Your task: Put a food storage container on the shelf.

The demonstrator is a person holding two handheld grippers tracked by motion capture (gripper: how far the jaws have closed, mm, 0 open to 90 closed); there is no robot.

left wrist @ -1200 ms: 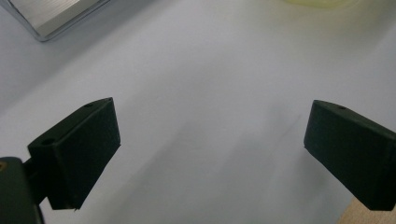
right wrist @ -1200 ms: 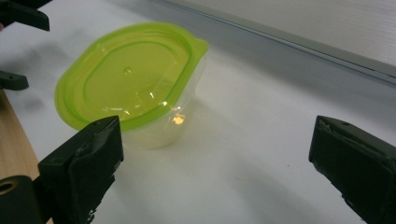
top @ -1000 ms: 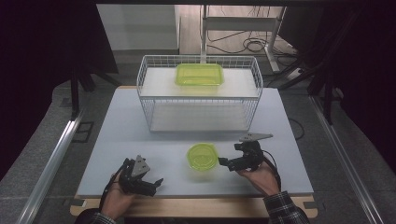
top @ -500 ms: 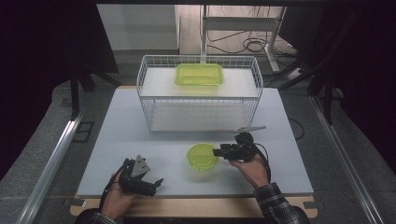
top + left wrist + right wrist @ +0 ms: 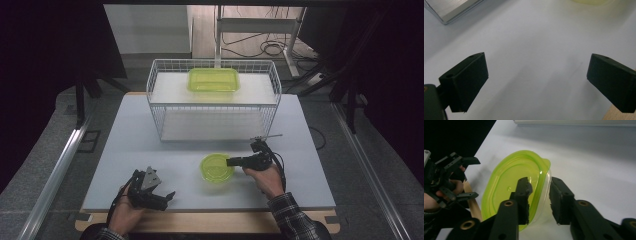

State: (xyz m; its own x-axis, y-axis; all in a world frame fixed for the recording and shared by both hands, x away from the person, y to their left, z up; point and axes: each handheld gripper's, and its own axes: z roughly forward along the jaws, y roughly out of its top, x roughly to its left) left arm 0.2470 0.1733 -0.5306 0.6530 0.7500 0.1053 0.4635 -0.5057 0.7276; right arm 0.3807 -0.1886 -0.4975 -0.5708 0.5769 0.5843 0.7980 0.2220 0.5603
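A round, clear green bowl (image 5: 217, 167) stands on the white table (image 5: 150, 150), near its front middle. My right gripper (image 5: 231, 161) reaches it from the right and straddles its right rim. In the right gripper view (image 5: 540, 192) one jaw is inside the bowl (image 5: 506, 182) and one outside. The jaws have just been closing with the wall between them, and a gap still shows beside the inner pad. My left gripper (image 5: 167, 199) rests at the front left, apart from the bowl, jaws wide open (image 5: 536, 82) over bare table. It also appears in the right gripper view (image 5: 475, 177).
A white wire basket (image 5: 150, 95) stands at the back of the table with a rectangular green container (image 5: 213, 80) on the shelf in it. The table's wooden front edge (image 5: 210, 220) runs under both hands. A metal rail (image 5: 454, 10) lies beyond the left gripper.
My right hand has moved left and slightly down to the bowl, and its jaws have narrowed around the bowl's right rim. The left hand has stayed put.
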